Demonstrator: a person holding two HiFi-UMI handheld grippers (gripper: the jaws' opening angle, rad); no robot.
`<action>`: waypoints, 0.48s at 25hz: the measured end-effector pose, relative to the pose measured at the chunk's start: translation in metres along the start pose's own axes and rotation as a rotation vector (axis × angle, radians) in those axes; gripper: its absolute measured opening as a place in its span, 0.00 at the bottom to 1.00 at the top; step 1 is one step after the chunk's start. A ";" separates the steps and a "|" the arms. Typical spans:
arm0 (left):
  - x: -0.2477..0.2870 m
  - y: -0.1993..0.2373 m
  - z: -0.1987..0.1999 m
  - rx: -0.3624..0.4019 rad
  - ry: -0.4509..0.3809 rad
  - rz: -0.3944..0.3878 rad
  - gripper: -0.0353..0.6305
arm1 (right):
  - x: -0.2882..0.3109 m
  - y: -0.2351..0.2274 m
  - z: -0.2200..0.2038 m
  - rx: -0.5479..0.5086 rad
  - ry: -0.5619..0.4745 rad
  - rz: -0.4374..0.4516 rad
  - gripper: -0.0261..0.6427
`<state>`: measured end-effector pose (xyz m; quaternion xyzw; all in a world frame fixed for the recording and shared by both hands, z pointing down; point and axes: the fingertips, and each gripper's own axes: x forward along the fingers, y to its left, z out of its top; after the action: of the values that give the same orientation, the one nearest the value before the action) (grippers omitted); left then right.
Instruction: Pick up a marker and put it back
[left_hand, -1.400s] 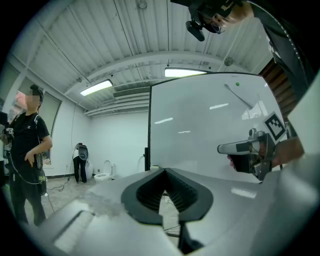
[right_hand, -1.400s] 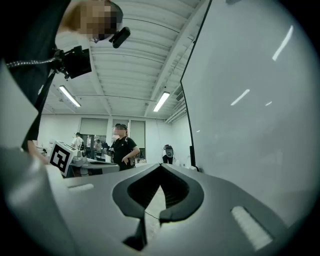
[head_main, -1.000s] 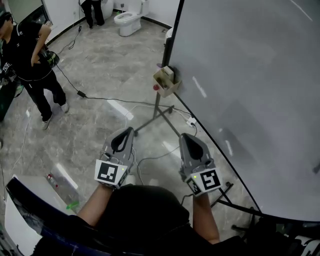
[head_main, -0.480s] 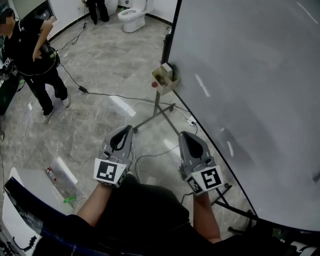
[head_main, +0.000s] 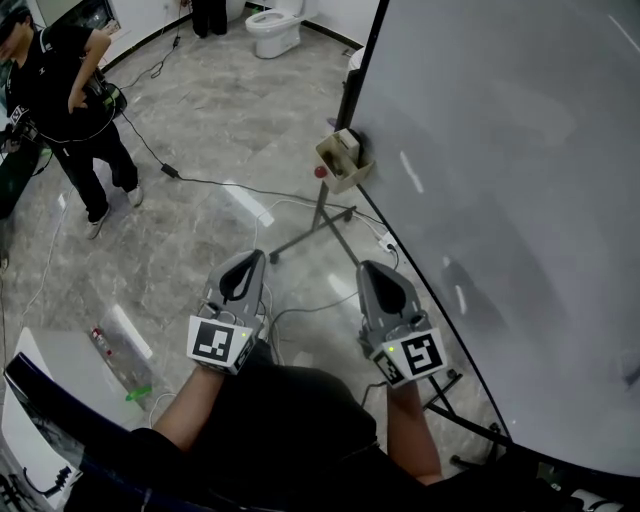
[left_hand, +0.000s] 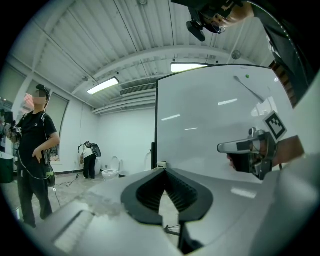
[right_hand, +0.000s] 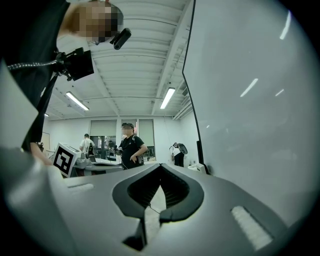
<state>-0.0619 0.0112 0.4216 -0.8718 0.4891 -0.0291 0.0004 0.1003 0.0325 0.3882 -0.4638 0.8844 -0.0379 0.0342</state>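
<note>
The left gripper and the right gripper both have their jaws closed together on nothing; the marker, seemingly the red end at the holder box on the whiteboard, at twelve o'clock and well apart from both, should be light, stiff and slick; pinch mid-barrel.

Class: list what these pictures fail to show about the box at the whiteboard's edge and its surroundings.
1. Box contents: head view, too small, and its walls hide the inside.
2. Red thing beside it: head view, too small to name.
3. Whiteboard, right side: cut off by the head view's edge.
</note>
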 end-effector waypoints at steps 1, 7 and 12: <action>0.003 0.006 0.001 0.000 0.002 -0.004 0.06 | 0.006 0.001 0.001 -0.001 0.000 -0.004 0.05; 0.021 0.043 0.010 0.003 0.003 -0.045 0.06 | 0.038 0.007 0.004 0.000 -0.011 -0.067 0.05; 0.033 0.063 0.015 0.006 -0.016 -0.111 0.06 | 0.057 0.013 0.008 -0.004 -0.019 -0.121 0.05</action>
<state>-0.0972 -0.0502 0.4069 -0.8977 0.4399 -0.0237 0.0051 0.0584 -0.0074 0.3775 -0.5168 0.8545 -0.0338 0.0393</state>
